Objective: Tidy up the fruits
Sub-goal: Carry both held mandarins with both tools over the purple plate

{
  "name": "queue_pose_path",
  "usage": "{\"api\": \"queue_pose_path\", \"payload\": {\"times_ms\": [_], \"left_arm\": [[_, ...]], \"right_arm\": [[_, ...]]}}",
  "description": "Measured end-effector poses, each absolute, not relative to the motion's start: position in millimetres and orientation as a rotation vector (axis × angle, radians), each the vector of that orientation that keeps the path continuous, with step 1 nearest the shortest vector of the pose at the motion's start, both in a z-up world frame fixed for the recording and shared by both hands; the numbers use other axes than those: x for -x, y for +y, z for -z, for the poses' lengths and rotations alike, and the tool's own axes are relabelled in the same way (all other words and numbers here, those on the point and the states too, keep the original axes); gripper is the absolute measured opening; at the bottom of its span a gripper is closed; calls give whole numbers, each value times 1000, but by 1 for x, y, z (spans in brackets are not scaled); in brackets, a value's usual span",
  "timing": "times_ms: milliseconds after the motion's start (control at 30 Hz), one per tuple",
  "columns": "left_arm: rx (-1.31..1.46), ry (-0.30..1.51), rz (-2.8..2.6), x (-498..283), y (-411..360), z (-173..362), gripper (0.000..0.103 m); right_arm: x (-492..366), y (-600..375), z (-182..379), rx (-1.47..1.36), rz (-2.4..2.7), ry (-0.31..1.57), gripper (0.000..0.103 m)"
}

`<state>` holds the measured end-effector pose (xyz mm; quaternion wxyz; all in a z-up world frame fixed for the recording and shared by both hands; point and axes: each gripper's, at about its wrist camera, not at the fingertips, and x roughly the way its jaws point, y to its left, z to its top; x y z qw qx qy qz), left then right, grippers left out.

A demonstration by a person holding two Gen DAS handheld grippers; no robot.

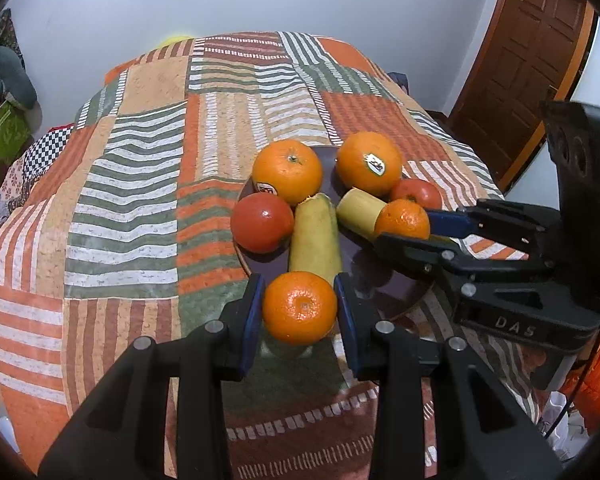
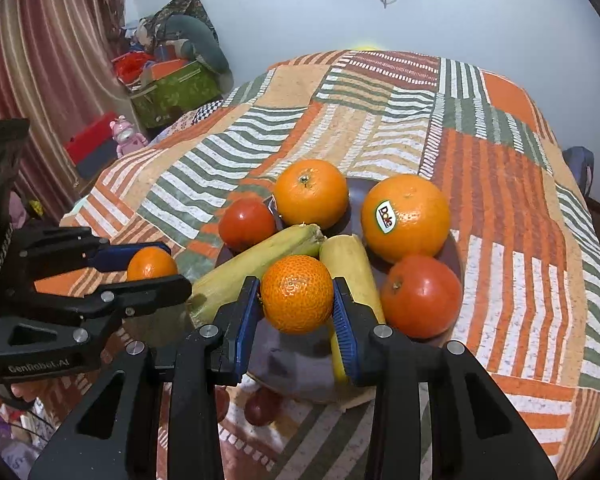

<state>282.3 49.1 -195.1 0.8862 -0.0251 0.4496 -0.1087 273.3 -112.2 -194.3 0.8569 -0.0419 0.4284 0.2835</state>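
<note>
Two mandarins are pinched, one in each hand-held gripper. Left hand-held gripper (image 1: 299, 308) holds the left mandarin (image 1: 299, 307) over the dark plate's (image 1: 380, 292) near rim. Right hand-held gripper (image 2: 296, 300) grips the right mandarin (image 2: 297, 293) above the bananas (image 2: 256, 264).

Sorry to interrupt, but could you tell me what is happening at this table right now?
A person is sorting fruit with two handheld grippers. The left gripper has its jaws closed on one mandarin, and the right gripper grips another mandarin. Both are at the dark plate, which already carries two oranges, two tomatoes and two bananas.
</note>
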Motion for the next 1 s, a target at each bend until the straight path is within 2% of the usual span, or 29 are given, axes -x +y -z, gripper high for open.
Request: {"api": "queue_pose_path", "payload": {"times_ms": [400, 533, 1000], "left_arm": [[58, 941, 236, -295, 42, 197, 35], [46, 944, 242, -297, 33, 198, 35], [-23, 958, 268, -316, -4, 200, 35]], "right_arm": [[-281, -116, 197, 59, -611, 914, 34], [-278, -123, 192, 49, -604, 898, 45], [-262, -156, 168, 32, -584, 833, 45]]}}
